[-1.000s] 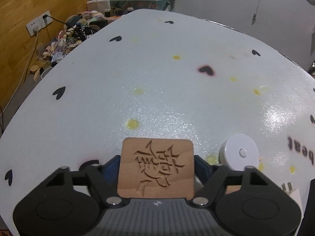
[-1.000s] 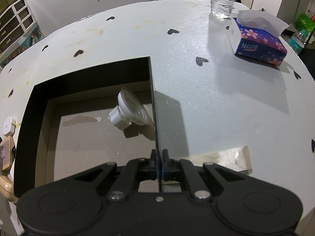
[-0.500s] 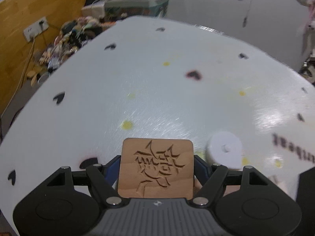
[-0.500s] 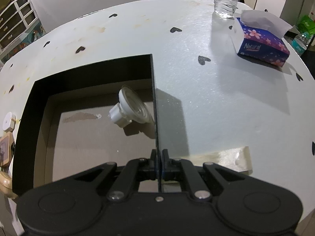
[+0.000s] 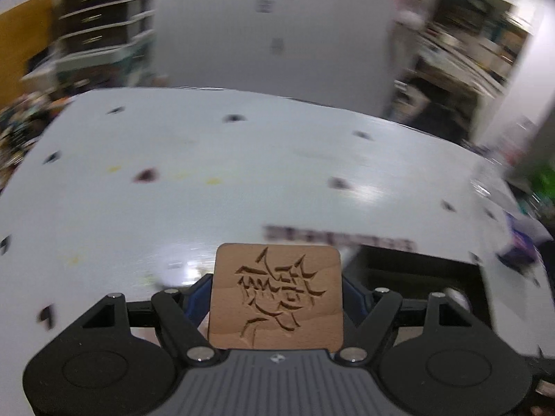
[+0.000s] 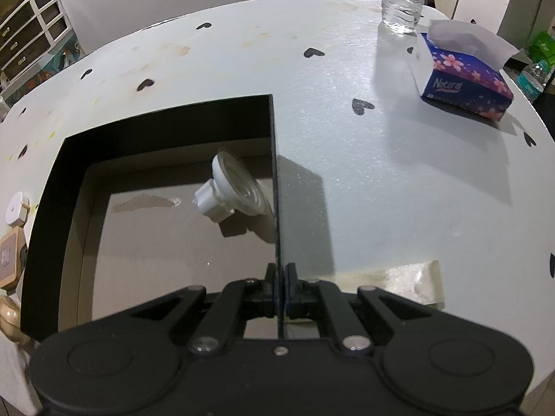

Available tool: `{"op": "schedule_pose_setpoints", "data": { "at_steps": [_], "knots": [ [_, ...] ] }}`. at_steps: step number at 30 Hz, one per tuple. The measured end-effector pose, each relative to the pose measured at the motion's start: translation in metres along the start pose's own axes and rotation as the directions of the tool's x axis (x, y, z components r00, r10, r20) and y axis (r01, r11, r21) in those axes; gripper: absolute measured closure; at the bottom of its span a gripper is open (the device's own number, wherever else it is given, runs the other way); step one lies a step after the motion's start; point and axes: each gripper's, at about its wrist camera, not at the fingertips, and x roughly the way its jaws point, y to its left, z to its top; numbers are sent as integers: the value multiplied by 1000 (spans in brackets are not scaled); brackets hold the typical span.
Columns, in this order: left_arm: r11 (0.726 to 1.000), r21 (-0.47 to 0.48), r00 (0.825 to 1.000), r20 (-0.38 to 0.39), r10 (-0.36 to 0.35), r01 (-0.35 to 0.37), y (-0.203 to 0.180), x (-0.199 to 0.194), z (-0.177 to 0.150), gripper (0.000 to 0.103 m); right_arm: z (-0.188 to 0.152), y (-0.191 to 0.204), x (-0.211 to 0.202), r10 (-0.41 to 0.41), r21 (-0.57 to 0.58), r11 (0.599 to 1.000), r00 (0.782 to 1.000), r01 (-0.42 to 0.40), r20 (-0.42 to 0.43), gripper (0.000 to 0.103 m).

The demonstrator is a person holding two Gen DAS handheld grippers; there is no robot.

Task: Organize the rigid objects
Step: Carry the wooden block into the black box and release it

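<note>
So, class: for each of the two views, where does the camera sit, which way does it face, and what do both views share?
Left wrist: sits behind the left tongs, facing across the white table; tongs clamp a wooden tile.
Right wrist: sits behind the right tongs, facing down into the black box; tongs pinch its wall.
Shared: the table, the box and the tile.

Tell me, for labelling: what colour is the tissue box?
Tissue box: dark blue with pink flowers, clearest in the right wrist view.
</note>
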Motion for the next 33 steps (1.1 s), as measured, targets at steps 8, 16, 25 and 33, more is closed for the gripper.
{"op": "schedule_pose_setpoints", "data": {
  "at_steps": [8, 16, 25, 33],
  "knots": [
    [976, 153, 987, -63, -145, 153, -73, 18, 14, 27, 1, 1, 1, 5, -30, 1000, 1000, -6, -7, 99],
    [981, 150, 981, -163, -101, 126, -123, 70, 6, 27, 3, 1, 1, 5, -43, 999, 1000, -5, -11, 99],
    [985, 165, 972, -233, -2, 42, -142, 122, -18, 27, 2, 2, 1, 8, -61, 998, 1000, -10, -20, 98],
    [992, 115, 963, -268, -26, 59, -143, 135, -22, 27, -1, 4, 0, 21, -82, 996, 1000, -22, -21, 97]
  ]
}}
